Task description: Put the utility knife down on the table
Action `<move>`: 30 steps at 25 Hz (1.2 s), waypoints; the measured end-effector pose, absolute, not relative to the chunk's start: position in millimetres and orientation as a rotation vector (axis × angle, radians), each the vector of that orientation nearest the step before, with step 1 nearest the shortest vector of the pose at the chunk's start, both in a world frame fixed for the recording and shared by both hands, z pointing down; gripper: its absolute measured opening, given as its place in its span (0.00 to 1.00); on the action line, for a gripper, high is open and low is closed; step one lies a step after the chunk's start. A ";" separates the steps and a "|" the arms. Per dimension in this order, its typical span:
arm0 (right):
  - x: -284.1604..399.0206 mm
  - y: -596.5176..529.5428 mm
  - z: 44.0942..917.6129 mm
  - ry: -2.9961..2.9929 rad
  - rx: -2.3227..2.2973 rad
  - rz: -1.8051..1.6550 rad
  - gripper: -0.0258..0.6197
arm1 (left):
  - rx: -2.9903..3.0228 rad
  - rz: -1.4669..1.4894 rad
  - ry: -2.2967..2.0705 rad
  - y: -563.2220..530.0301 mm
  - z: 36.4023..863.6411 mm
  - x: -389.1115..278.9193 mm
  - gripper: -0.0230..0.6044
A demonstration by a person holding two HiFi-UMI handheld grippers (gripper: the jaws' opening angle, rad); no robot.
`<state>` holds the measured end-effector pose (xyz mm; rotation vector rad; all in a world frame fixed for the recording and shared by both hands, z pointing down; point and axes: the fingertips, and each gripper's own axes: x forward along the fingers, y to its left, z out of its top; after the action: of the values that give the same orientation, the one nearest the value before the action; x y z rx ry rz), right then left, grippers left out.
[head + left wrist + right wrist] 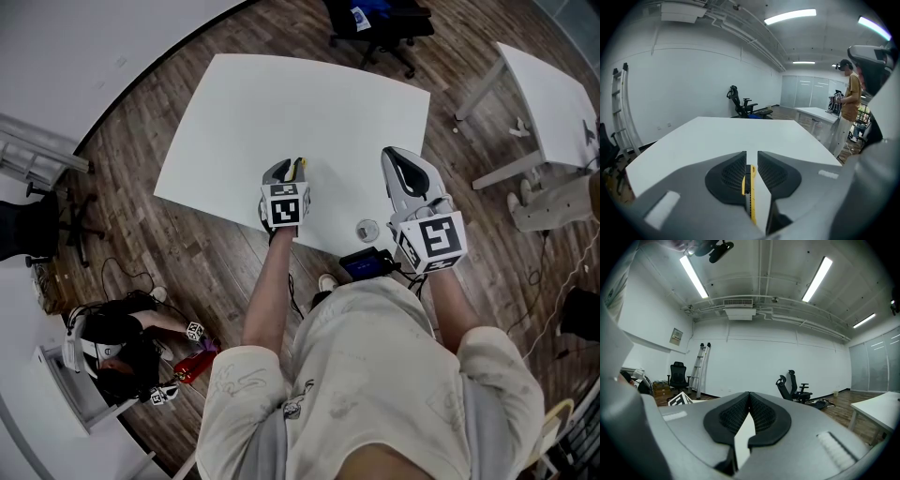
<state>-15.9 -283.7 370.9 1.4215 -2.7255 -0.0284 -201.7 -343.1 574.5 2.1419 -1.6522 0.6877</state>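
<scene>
A white table [281, 103] lies in front of me. My left gripper [287, 172] hangs over its near edge, tilted down, shut on the utility knife [299, 168]. In the left gripper view the yellow and grey knife [751, 194] stands on edge between the dark pads [729, 176], running back towards the camera, with the bare tabletop [740, 133] beyond it. My right gripper [405, 161] is held level to the right of the left one, above the table's near right corner. In the right gripper view its jaws [749, 397] meet at the tips with nothing between them.
A small round clear object [367, 229] sits near the table's front edge, with a black device [366, 263] just below it. A second white table [553, 103] stands at the right, a black office chair [384, 23] beyond. A person [851, 101] stands at the far right.
</scene>
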 end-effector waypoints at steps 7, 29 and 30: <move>-14.3 -283.9 368.7 -2.722 1.429 -0.034 0.05 | 2.152 0.655 -1.659 -343.4 568.1 -200.6 0.14; -15.6 -283.6 377.1 -2.726 1.419 -0.032 0.05 | 2.252 0.505 -1.737 -348.2 520.7 -193.5 0.07; -16.0 -283.9 376.9 -2.727 1.419 -0.032 0.05 | 2.260 0.494 -1.742 -348.7 515.4 -193.2 0.07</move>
<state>-16.0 -283.9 376.9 1.4188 -2.7268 -0.0317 -193.2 -348.7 515.4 2.2600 -1.7424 0.4945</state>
